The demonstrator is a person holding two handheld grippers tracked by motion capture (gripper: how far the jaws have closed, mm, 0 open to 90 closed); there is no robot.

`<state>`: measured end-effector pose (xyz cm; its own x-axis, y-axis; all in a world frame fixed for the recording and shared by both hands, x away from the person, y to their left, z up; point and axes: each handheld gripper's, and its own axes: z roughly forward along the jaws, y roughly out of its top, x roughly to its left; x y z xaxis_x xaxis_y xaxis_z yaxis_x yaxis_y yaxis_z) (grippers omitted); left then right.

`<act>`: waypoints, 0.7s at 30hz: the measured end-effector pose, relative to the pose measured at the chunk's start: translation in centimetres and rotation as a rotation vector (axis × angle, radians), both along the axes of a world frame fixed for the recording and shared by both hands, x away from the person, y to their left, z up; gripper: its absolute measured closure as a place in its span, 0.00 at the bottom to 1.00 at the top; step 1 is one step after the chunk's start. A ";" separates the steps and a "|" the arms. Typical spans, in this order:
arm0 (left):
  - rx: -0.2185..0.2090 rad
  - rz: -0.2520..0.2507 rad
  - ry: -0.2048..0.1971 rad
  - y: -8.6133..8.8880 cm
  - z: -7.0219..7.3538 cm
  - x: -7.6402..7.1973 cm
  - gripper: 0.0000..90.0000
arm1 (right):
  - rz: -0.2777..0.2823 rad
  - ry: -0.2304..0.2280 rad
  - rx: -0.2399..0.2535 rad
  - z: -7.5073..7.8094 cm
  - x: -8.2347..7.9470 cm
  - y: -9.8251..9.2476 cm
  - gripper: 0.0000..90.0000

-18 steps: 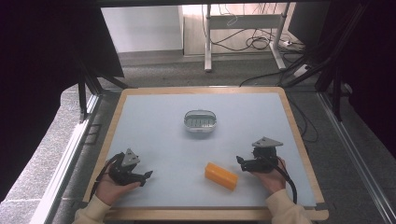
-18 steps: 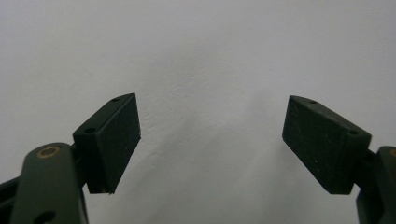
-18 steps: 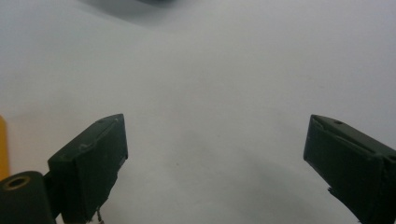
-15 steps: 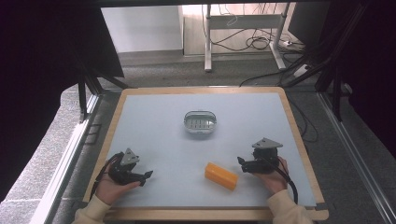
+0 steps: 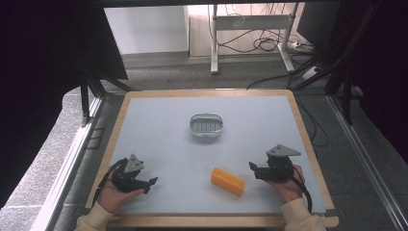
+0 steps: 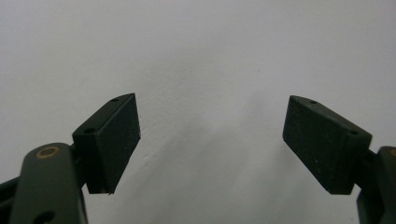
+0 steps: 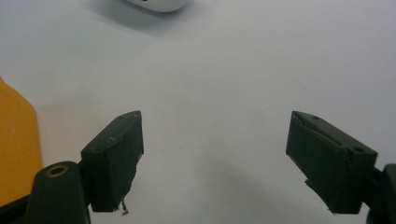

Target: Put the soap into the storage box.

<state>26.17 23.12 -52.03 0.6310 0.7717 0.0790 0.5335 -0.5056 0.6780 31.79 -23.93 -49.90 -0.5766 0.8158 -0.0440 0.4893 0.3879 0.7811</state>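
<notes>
The right tool (image 5: 253,169) is released, its jaws wide with nothing between them. The orange block (image 5: 228,181) lies just beside it, towards the left tool (image 5: 151,183), which is also released. Farther ahead stands the metal dish (image 5: 206,124) on the table (image 5: 159,125).

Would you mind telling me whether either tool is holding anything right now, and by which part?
Nothing is held. The left tool and right tool are both open over bare table; the orange block lies untouched.
</notes>
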 end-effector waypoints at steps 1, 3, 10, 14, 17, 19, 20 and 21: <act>0.000 0.000 0.003 0.0 0.0 0.0 0.21 | 0.001 0.007 0.002 -0.1 0.0 -0.1 0.21; -0.008 0.004 0.007 0.0 -0.1 0.2 0.21 | 0.001 0.015 0.009 -0.1 0.1 -0.2 0.21; -0.029 0.022 0.007 0.1 -0.1 0.3 0.22 | 0.003 0.034 0.004 -0.3 0.2 -0.3 0.19; -0.044 0.035 0.008 0.3 0.0 0.3 0.22 | 0.004 0.022 0.010 0.0 -0.1 -0.3 0.19; -0.039 0.045 0.016 0.4 -0.3 0.4 0.21 | 0.023 0.028 0.011 0.6 -0.1 -0.5 0.22; -0.043 0.051 0.019 0.5 -0.3 0.5 0.21 | 0.040 0.031 0.012 1.3 0.1 -0.6 0.22; -0.046 0.053 0.021 0.5 -0.3 0.6 0.21 | 0.043 0.030 0.016 1.6 0.1 -0.6 0.22; -0.052 0.055 0.023 0.4 -0.4 0.6 0.21 | 0.048 0.025 0.023 2.0 0.0 -0.6 0.22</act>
<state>26.74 23.55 -52.40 0.5885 0.8081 0.0238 0.5754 -0.4394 0.6898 31.82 -24.57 -47.89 -0.6160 0.7877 -0.0100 0.4902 0.3933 0.7778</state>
